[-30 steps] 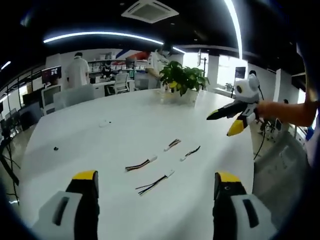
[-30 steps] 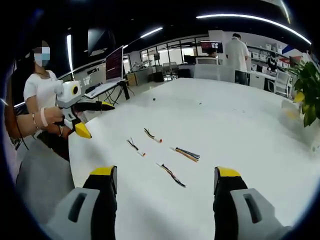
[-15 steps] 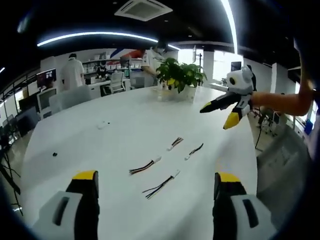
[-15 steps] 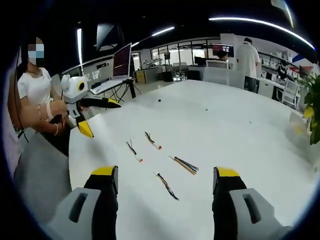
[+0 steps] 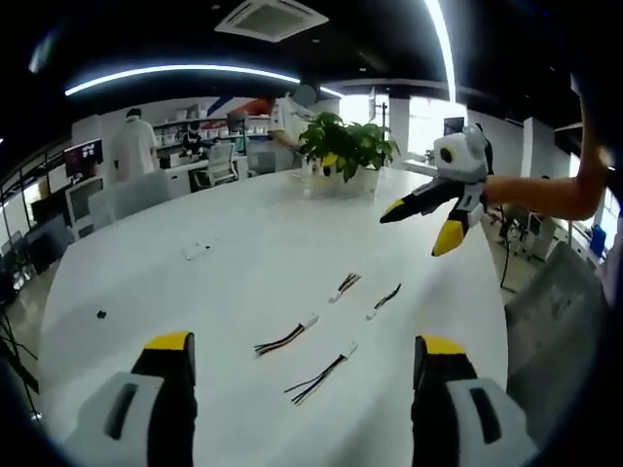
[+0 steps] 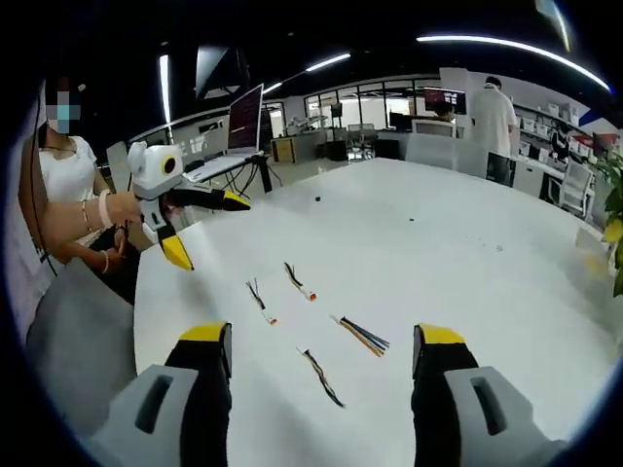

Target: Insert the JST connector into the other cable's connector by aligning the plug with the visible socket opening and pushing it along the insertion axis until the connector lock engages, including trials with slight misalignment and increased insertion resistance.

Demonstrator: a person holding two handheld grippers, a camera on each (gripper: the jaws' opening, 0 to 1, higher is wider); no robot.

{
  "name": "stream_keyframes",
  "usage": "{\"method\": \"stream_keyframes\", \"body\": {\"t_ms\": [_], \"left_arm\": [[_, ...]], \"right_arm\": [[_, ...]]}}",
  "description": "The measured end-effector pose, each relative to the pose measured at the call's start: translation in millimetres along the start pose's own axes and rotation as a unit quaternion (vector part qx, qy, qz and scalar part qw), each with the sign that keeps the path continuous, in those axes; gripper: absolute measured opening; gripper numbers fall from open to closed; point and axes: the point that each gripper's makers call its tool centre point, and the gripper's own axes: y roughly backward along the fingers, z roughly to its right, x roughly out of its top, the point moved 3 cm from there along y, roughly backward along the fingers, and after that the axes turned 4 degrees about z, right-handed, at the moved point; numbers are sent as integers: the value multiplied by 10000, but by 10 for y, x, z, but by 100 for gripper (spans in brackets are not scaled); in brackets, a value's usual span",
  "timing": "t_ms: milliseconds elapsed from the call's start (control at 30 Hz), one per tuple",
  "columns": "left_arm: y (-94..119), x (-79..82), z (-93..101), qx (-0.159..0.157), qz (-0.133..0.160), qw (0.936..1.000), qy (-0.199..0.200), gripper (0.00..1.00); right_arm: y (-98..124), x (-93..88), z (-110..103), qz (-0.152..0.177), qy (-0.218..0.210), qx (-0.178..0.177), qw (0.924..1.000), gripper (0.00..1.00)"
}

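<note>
I had not yet picked anything up: my left gripper (image 5: 297,375) and right gripper (image 6: 321,375) hovered with jaws spread and empty above the white table (image 5: 243,243). Four JST cable pigtails (image 5: 321,374) lay before the potted plant (image 5: 348,151). Next I judged two mating ends needed grasping.

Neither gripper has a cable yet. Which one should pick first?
Marginal, probably left: its open jaws frame the nearest cable. The right gripper, also open, hovers higher, off to the cables' side.
</note>
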Motion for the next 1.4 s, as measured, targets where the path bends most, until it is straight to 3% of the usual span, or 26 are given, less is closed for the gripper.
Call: {"method": "stream_keyframes", "body": {"t_ms": [233,533,700,1400], "left_arm": [[-70,41,-71,-90,28,9999,-53,90],[-152,97,-142,-206,113,9997,-116,86],[-218,94,-161,-377,112,9990,-197,79],[-558,-73,-125,-843,-80,9963,-123,70]], "right_arm": [[-41,93,0,177,233,169,9994,69],[-137,79,34,98,352,351,9987,63],[-206,36,85,24,368,408,9985,58],[-430,-74,173,-363,633,734,9946,52]]}}
